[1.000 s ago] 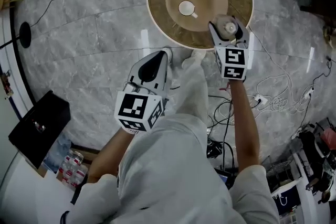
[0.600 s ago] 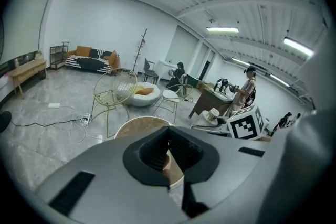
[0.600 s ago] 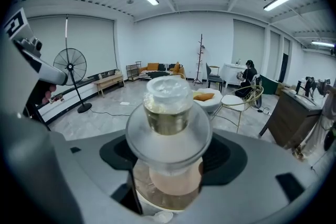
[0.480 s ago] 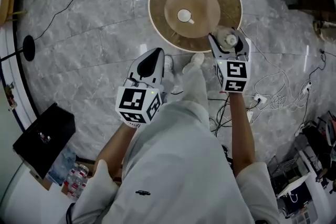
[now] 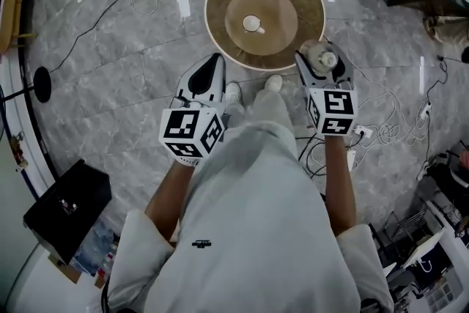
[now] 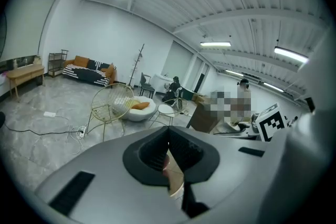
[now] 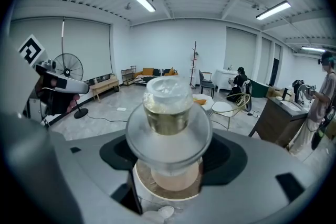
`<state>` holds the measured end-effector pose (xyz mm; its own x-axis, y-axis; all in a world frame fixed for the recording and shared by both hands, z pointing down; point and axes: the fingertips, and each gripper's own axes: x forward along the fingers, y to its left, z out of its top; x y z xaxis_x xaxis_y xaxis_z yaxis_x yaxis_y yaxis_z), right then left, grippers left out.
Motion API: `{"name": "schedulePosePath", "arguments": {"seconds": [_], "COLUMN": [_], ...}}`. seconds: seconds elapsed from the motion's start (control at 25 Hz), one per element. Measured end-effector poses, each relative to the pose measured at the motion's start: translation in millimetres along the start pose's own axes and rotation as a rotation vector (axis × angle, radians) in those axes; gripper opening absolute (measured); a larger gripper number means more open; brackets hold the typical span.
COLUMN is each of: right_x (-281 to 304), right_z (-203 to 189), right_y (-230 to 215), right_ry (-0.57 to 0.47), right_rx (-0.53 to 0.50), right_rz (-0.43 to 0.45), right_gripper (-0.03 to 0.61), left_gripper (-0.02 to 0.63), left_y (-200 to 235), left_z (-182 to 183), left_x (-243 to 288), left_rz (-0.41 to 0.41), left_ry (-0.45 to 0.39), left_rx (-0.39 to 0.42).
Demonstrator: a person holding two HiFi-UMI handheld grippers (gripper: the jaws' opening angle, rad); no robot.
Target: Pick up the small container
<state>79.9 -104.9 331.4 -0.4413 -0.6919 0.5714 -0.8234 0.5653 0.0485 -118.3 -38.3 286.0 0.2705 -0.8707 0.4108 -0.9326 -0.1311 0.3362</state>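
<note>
The round table [image 5: 220, 11] lies ahead of and below both grippers. The right gripper [image 5: 320, 59] is clamped on the small container [image 7: 167, 105], a clear jar with a lid. The jar is held between the jaws, with its lid pointing away from the gripper. The left gripper [image 5: 209, 73] is closed with nothing in it and is held off to the side of the right one.

For a good lift, the squeeze should be kept even and the jar kept level, so nothing is tipped or dropped. The jar looks smooth, so a slip is likely if the hold is loosened. The left gripper is best kept away from the jar.

Compared with a second ago, both grippers are raised higher. The jar is no longer held over the table's edge but over the floor, nearer the person. The small white cup [image 5: 251, 24] on the table is not moved.
</note>
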Motion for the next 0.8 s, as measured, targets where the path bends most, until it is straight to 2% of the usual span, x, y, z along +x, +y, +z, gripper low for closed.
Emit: {"name": "schedulePosePath", "arguments": {"seconds": [0.32,0.8], "right_x": [-53,-110], "right_z": [8,6], "right_y": [10,35], "right_ry": [-0.036,-0.081], "right_rx": [0.028,0.091], "right_rz": [-0.029,-0.068], "right_gripper": [0.333,0.333], "left_gripper": [0.018,0.018], "left_y": [-15,-30], "left_z": [17,37], "left_x": [-21,-37], "left_rz": [-0.065,-0.127], "left_ry": [-0.049,-0.111], "left_rx": [0.039,0.198]}}
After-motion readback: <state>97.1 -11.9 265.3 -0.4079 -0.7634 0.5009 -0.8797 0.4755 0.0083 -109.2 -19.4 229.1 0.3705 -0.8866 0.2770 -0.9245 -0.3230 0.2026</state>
